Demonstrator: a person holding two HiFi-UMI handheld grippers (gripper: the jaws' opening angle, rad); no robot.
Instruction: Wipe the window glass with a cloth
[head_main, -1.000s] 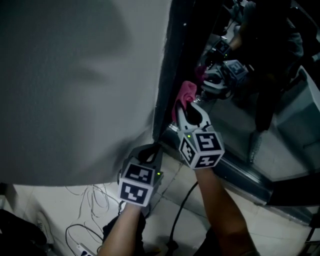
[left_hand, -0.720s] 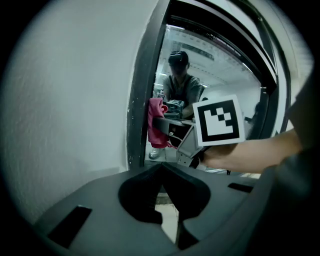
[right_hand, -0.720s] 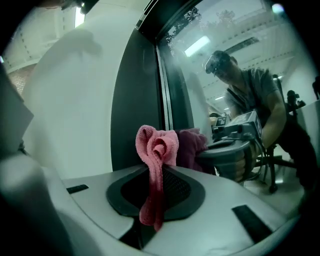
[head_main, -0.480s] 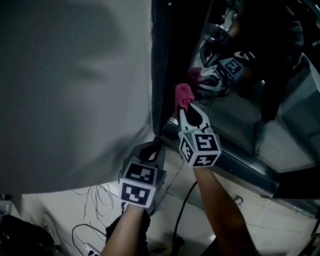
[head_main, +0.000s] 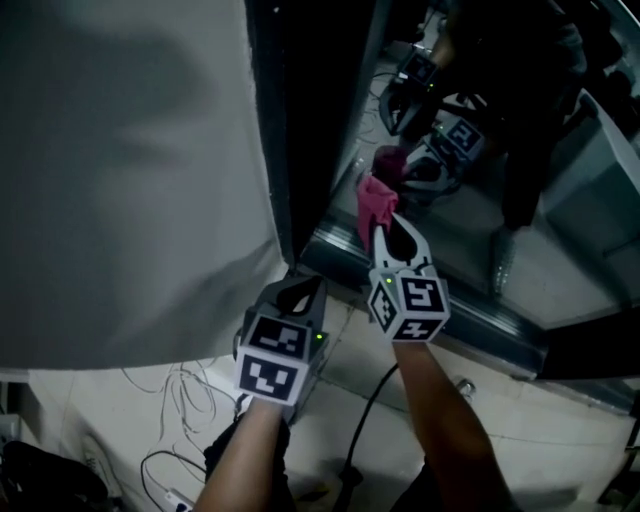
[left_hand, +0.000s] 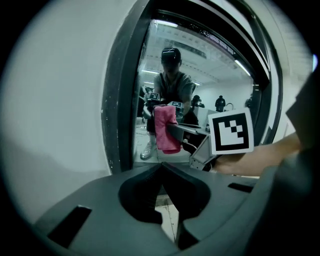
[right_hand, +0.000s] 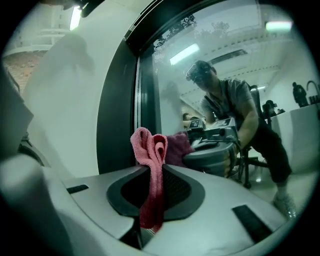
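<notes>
**Right gripper** (right_hand: 151, 172): the jaws are clamped on a pink cloth (right_hand: 150, 150). The cloth runs down between the jaws and hangs below them. Its folded upper end stands out past the jaw tips at 12 o'clock in the right gripper view.

**Cloth position:** in the head view the cloth sits just right of centre. It projects from the right gripper at 11 o'clock toward the window glass (head_main: 470, 240). Its upper end adjoins its own darker reflection in the pane, low on the glass. This point is on the 3 o'clock side of the dark window frame (head_main: 300, 130). Actual contact with the glass cannot be confirmed.

**Left gripper** (left_hand: 161, 169): the jaws are together, tip to tip, with nothing between them. In the head view it lies at 8 o'clock from the right gripper, near it but apart. It points at the foot of the window frame. In the left gripper view, the cloth appears at 12 o'clock above the jaw tips.

**Surroundings:**
- A grey wall (head_main: 120, 150) fills the head view from 9 to 12 o'clock.
- The glass reflects the person and both grippers.
- A pale tiled floor (head_main: 560, 450) lies at 5 o'clock.
- Thin cables (head_main: 170, 400) lie on it at 7 o'clock.
</notes>
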